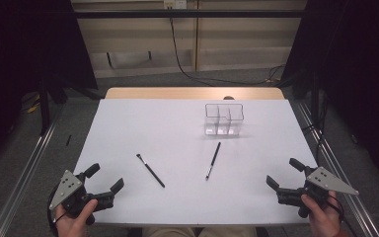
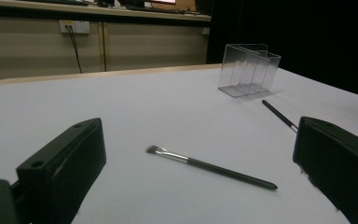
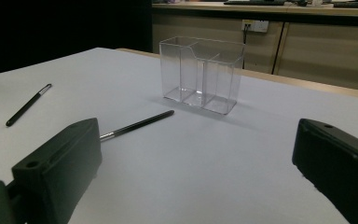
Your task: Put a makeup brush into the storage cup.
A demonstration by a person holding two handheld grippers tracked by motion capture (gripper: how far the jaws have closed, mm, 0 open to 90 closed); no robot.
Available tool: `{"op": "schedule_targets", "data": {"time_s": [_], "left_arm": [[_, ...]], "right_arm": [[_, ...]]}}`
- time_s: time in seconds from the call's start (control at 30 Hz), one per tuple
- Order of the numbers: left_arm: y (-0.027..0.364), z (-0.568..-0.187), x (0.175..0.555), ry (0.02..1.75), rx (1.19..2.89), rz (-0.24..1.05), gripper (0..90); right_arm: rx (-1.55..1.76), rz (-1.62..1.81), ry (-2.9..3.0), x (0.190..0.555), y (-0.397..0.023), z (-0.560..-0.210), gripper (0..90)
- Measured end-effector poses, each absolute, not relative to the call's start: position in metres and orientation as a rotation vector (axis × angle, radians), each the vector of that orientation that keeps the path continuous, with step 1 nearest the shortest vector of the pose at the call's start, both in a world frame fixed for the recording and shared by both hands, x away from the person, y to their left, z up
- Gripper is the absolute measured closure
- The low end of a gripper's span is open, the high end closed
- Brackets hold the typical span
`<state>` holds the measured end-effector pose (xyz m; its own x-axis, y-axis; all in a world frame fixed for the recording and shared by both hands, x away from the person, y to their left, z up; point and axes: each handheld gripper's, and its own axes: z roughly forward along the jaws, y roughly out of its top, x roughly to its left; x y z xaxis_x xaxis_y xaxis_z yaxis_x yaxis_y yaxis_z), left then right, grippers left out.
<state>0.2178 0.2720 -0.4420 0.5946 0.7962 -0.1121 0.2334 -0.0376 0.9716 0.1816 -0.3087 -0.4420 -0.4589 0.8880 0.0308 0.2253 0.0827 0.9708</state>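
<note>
Two thin black makeup brushes lie on the white table top. The left brush (image 1: 151, 171) (image 2: 209, 166) has its bristles pointing away. The right brush (image 1: 213, 160) (image 3: 137, 125) lies just in front of a clear three-compartment organiser (image 1: 224, 119) (image 3: 200, 74) that stands upright with nothing in it. My left gripper (image 1: 104, 177) (image 2: 198, 140) rests at the near left corner, open with nothing between its fingers, facing the left brush. At the near right corner my right gripper (image 1: 284, 173) (image 3: 196, 144) is also open and holds nothing, aimed toward the organiser.
The white table top (image 1: 177, 128) ends in a wooden strip (image 1: 192, 93) at the far side. Metal rails (image 1: 24, 173) run along both sides on the floor. A black cable (image 1: 187, 69) trails across the floor beyond the table. Dark curtains hang left and right.
</note>
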Motion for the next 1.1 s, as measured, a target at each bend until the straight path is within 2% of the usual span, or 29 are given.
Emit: {"op": "schedule_targets", "data": {"time_s": [0.4, 1.1], "left_arm": [[0.271, -0.442, 0.217, 0.896, 1.608, 0.555, 2.5], [0.258, -0.436, 0.218, 0.814, 1.650, 0.504, 1.2]], "right_arm": [[1.106, 1.413, 1.775, 0.184, -0.307, -0.443, 0.9], [1.089, 1.421, 1.796, 0.183, -0.304, -0.442, 0.9]]}}
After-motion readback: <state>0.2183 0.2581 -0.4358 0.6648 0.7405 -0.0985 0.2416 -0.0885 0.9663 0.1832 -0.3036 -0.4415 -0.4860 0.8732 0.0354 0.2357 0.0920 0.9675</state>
